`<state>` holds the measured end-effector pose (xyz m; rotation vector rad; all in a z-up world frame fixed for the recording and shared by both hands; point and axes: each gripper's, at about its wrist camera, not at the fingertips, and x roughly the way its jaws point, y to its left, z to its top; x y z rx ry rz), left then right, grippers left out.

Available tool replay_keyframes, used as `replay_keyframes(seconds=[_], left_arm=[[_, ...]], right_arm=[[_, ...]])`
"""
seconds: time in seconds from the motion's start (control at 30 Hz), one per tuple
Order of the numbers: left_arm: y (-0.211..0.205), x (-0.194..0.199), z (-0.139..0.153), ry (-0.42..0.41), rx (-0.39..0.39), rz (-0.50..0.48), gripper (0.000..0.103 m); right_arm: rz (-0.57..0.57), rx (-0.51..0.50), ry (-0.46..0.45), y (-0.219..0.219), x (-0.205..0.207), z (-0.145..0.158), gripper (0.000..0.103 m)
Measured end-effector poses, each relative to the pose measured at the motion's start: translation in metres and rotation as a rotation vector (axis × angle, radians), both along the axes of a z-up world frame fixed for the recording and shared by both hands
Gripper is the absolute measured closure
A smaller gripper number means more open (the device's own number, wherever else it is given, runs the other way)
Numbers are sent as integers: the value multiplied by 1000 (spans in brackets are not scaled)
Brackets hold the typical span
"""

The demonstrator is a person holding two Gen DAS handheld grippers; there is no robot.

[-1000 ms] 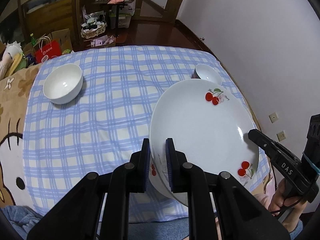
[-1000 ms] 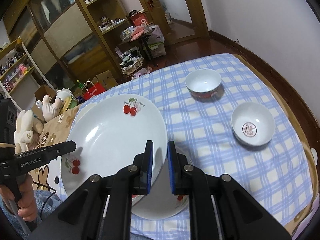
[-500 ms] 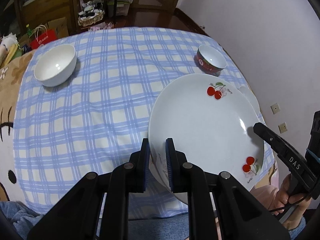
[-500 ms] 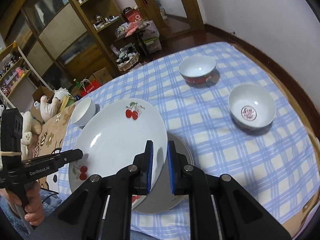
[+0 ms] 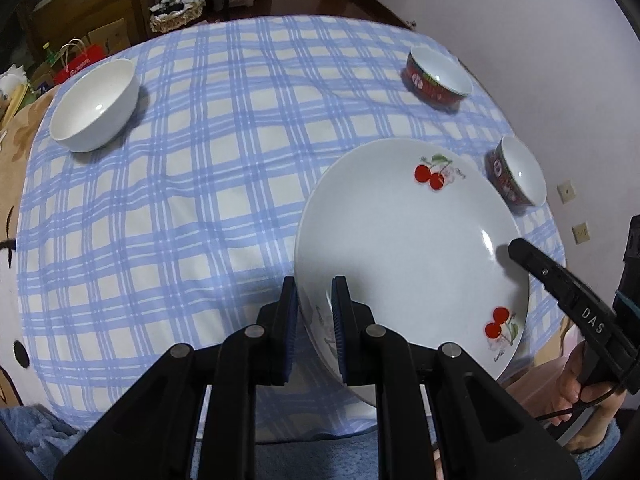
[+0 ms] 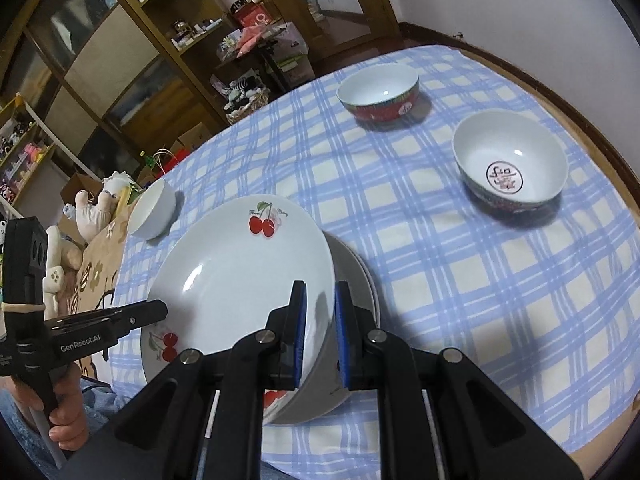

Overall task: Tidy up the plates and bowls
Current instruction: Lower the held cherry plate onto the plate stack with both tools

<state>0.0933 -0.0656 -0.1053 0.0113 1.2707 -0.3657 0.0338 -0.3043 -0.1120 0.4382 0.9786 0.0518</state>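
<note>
We hold the cherry plate (image 5: pixel 404 240) by opposite rims: our left gripper (image 5: pixel 314 312) pinches one edge, our right gripper (image 6: pixel 320 320) the other. The plate sits tilted just above a second plate (image 6: pixel 352 280) on the checked cloth (image 5: pixel 180 184). Beyond the plate stand two red bowls (image 6: pixel 380 96) and, apart from them, a white bowl (image 5: pixel 96 104).

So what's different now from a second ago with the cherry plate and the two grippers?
The cherry plate, clamped at opposite rims by the left gripper and right gripper, has come down toward the second plate under it on the checked cloth. Both grips are unchanged, and the three bowls haven't moved.
</note>
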Motion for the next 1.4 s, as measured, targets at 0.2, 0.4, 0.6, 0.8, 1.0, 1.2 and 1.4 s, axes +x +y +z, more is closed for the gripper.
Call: replay_keyframes(seconds=[0.2, 0.4, 0.6, 0.8, 1.0, 1.2, 1.4], left_arm=[[-3, 7, -12, 30, 6, -6, 87], [-4, 9, -20, 40, 20, 9, 87], [-3, 10, -24, 45, 33, 16, 87], [-5, 12, -26, 51, 24, 13, 87], [-10, 11, -31, 58, 34, 6, 87], [-8, 12, -33, 66, 26, 19, 87], [-9, 12, -34, 70, 30, 16, 87]], right_arm=[[-6, 14, 18, -4, 1, -13, 88], [-4, 8, 20, -2, 7, -21, 88], [4, 3, 17, 1, 8, -25, 88], [-11, 15, 18, 0, 7, -24, 88], [-16, 13, 23, -3, 7, -26, 88], [-8, -1, 33, -3, 8, -28, 88], [-16, -10, 38, -3, 8, -29, 88]])
